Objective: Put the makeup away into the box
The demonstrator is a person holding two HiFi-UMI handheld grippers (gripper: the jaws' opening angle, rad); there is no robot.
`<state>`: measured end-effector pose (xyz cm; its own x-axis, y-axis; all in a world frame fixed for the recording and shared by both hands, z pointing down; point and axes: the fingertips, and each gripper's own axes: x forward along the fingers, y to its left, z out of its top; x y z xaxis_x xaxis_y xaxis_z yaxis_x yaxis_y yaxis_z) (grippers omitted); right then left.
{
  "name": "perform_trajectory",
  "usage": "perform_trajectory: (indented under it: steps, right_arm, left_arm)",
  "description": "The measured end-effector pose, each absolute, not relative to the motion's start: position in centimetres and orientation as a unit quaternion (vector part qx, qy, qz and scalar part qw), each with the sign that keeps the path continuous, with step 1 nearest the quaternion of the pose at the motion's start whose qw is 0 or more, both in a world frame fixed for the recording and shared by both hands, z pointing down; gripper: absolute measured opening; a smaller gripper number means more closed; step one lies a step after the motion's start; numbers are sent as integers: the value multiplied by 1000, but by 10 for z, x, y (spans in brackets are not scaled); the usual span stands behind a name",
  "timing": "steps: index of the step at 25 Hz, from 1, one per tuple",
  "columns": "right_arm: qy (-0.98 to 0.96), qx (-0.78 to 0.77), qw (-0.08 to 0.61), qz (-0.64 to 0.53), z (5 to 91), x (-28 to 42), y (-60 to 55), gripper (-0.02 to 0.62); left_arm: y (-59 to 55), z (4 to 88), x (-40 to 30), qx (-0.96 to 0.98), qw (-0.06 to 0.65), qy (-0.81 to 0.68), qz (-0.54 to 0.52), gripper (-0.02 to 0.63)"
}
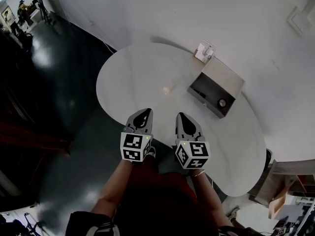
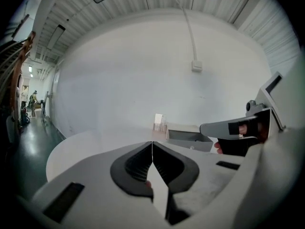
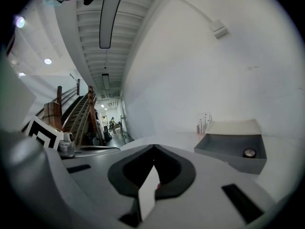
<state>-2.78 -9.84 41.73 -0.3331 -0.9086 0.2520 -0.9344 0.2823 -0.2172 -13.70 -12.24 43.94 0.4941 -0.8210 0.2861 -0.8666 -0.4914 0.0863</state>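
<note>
Grey box (image 1: 203, 97), white table (image 1: 138, 77), dk floor (image 1: 64, 97)

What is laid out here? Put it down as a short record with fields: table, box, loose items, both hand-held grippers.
table: white, rounded
box: grey, lid open, far right of the table, near the wall
in box: one small round item
behind box: clear holder, contents too small to tell
loose: one small pale item, left of the box
left hand-held gripper: jaws together, empty, over the near edge
right hand-held gripper: jaws together, empty, beside it
</note>
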Motion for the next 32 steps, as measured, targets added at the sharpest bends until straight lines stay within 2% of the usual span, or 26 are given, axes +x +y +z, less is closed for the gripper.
perform_trajectory:
  steps: [16,20,32]
  right_arm:
    - [-761,626,47,161,418,-19,-149,12]
    - [-751,637,51,165,421,-15,-154,12]
    - [-724,663,55,182,434,5,-156,12]
  left_arm:
    - [-191,458,-117,885,108,-427,152,26]
    - [-200,463,-112,890,114,-412,160,94]
    - [-217,495,-88,894,111,-379,212,170]
